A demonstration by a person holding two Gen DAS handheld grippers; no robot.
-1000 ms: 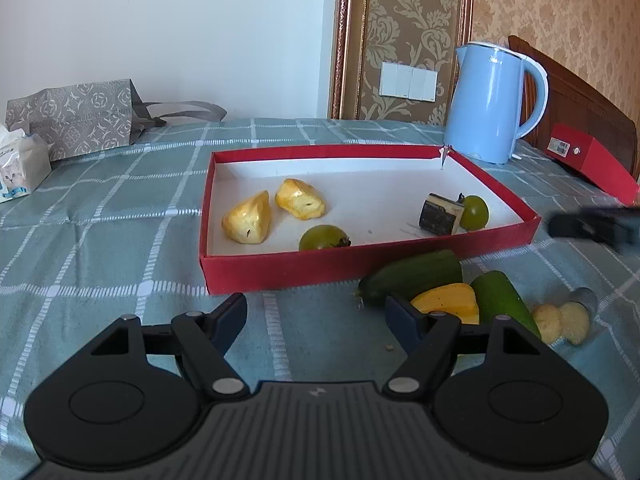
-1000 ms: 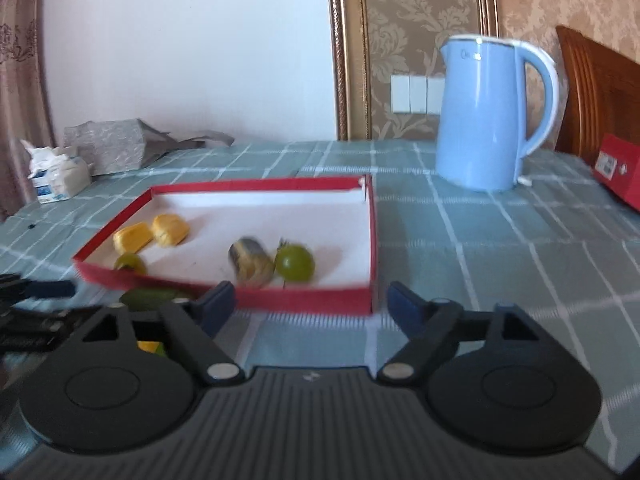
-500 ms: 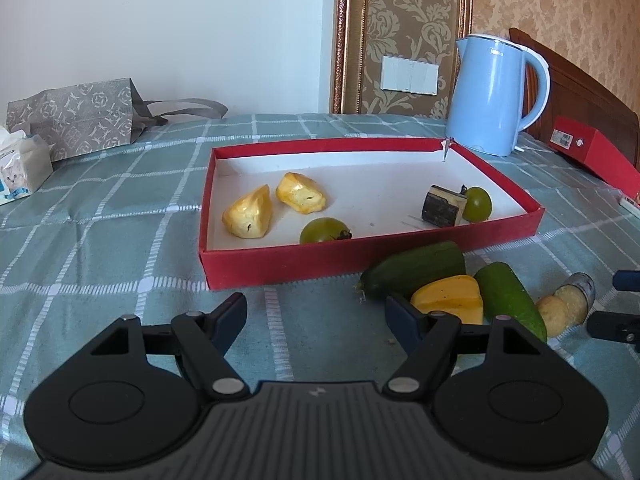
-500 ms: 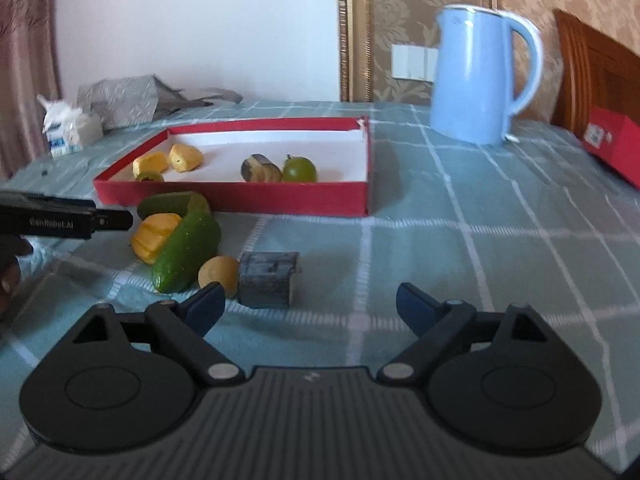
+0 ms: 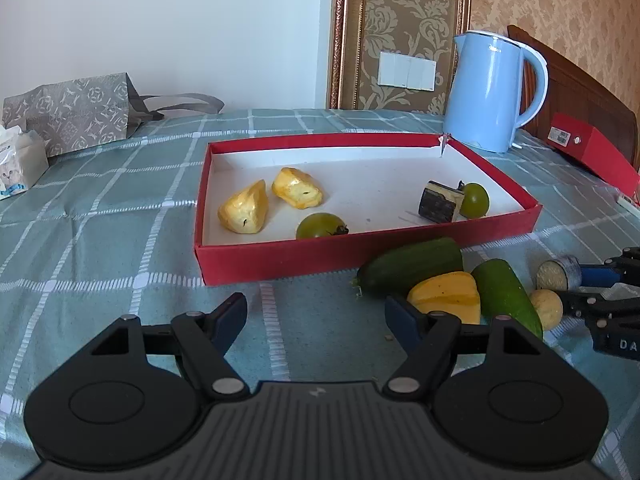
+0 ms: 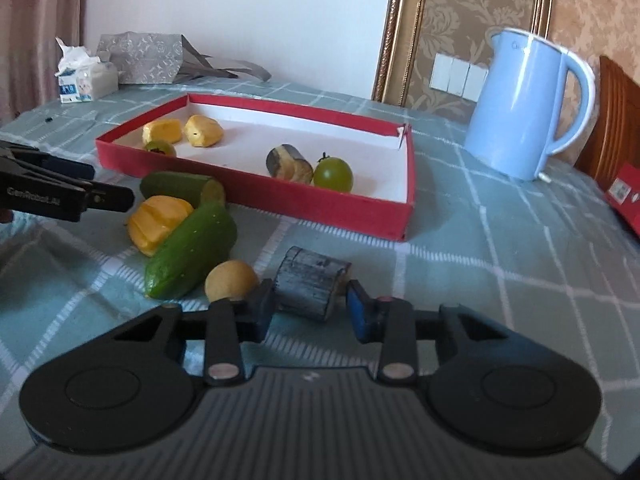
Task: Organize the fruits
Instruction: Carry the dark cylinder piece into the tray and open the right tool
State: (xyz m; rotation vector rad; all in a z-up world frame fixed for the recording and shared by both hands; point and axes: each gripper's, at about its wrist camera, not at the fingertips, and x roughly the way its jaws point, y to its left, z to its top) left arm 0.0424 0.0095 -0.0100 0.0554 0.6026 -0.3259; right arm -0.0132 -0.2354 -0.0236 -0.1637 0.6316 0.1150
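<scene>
A red tray (image 5: 280,258) holds two yellow fruit pieces (image 5: 244,214), two green tomatoes (image 5: 320,226) and a dark cylinder piece (image 5: 440,202). In front of it on the cloth lie two cucumbers (image 5: 410,266), a yellow wedge (image 5: 446,296), a small yellow round fruit (image 6: 232,286) and a grey cylinder piece (image 6: 310,288). My right gripper (image 6: 310,304) is low over the cloth, its jaws closing onto the grey cylinder piece with the blue pads at its two ends. My left gripper (image 5: 316,312) hangs open and empty before the tray's near wall.
A light blue kettle (image 5: 488,92) stands behind the tray's right corner, a red box (image 5: 592,152) beyond it at the table edge. A grey paper bag (image 5: 72,108) and a tissue pack (image 5: 20,164) sit at the far left.
The right gripper dropped from facing the tray down to the grey cylinder piece and its jaws closed around it. The left gripper and the other fruit kept still.
</scene>
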